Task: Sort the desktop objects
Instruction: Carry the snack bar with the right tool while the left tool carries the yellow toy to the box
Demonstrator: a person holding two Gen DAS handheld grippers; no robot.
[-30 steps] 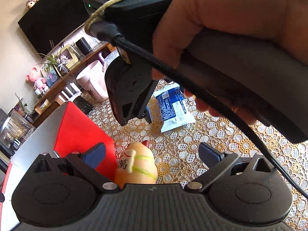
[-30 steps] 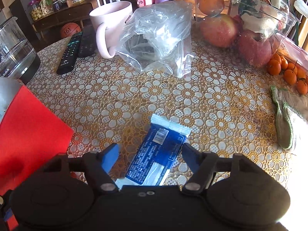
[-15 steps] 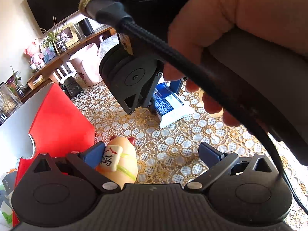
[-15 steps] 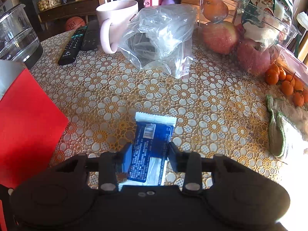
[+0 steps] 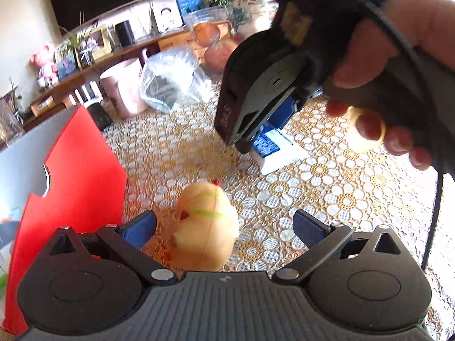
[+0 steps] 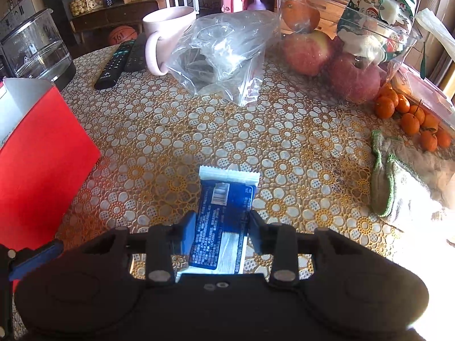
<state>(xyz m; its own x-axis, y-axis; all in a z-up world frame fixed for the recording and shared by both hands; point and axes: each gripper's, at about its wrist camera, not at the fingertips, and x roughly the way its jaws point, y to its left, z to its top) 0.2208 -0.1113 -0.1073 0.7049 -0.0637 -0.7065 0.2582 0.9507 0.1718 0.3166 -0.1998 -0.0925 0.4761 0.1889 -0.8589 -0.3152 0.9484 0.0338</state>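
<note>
Sunlit and covered in a gold floral lace cloth, the desk carries a red box along one side, taken as the landmark. Away from the box, out on the open cloth, the blue snack packet is seen with its long axis running straight ahead between the right gripper fingers, which are pinched on its two long edges, its white sealed end pointing away from the camera. Closer to the box, just off its corner, the pale toy figure stands between the widely spread fingers of the left gripper, nearer the box-side finger and untouched. The right hand is thus judged the one committed to the packet, a lift toward the box being the likely next move. Compared with a second ago, the right fingers have gone from spread around the packet to clamped on it, and the toy is seen from a different side.
</note>
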